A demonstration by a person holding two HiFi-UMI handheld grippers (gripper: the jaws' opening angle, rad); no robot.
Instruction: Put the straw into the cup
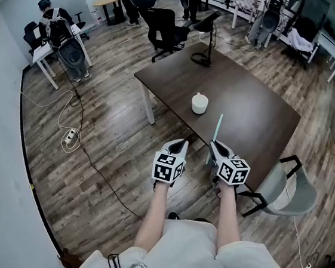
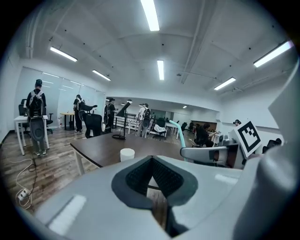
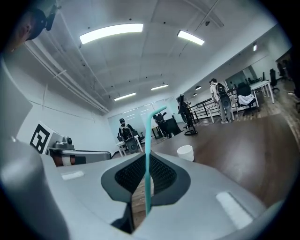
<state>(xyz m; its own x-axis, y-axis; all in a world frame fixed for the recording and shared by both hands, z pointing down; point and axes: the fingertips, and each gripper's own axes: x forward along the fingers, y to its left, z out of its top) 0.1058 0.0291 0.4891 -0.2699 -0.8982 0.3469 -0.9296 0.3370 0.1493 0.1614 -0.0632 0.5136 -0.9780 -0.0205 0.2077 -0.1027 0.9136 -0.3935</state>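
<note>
- Your right gripper (image 1: 215, 146) has the teal straw (image 3: 148, 154) clamped low between its fingers (image 3: 164, 176). Most of the stem stands free above them with the bent tip at the top, so there's plenty of length to feed in.
- The straw is upright in the air, just short of the near edge of the dark counter (image 1: 253, 116). It isn't in anything yet.
- The white cup (image 1: 200, 103) stands alone on the counter, well ahead of both grippers and a little left of the straw. Nothing crowds it, so the approach looks clear.
- Your left gripper (image 1: 180, 144) hovers just beside the right one, its fingers (image 2: 171, 180) closed together on nothing. I'd guess it's in reserve to steady the cup, which looks light enough to tip if the straw leans on its rim.
- My read: you're at the carry stage, and insertion is not yet done.
- Next you need to reach forward over the counter. Since the free end is the upper one, you'll probably have to tip the straw over to bring an end down into the cup.
</note>
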